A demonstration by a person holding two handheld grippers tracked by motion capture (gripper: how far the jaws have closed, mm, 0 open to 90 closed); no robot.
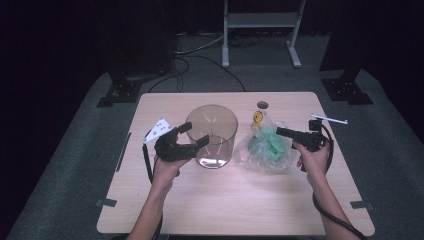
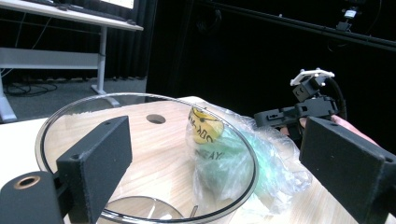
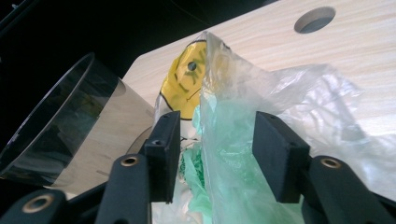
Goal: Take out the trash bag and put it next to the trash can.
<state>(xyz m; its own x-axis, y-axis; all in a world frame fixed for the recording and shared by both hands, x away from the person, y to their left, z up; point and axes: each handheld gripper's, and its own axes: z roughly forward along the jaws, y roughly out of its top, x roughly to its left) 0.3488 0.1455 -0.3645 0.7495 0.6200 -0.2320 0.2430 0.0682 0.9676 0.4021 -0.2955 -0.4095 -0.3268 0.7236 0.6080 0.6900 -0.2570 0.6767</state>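
Note:
A clear glass cylinder [image 1: 212, 135] stands upright at the table's middle; its rim [image 2: 140, 95] runs across the left gripper view. To its right lies a crumpled clear plastic bag [image 1: 267, 147] with green contents and a round yellow label [image 1: 257, 117]. My left gripper [image 1: 194, 134] hovers at the cylinder's left wall, jaws wide apart and holding nothing. My right gripper [image 1: 281, 132] points left into the bag's top. In the right gripper view its jaws [image 3: 217, 140] stand apart, with a fold of the bag [image 3: 303, 102] rising between them, unpinched. The yellow label [image 3: 184, 88] sits just beyond.
A round hole [image 1: 262, 105] is cut in the wooden table behind the bag. A thin white strip [image 1: 329, 120] lies near the right edge. Behind the table on the floor are a white metal frame [image 1: 260, 30], black stand bases [image 1: 120, 92] and cables.

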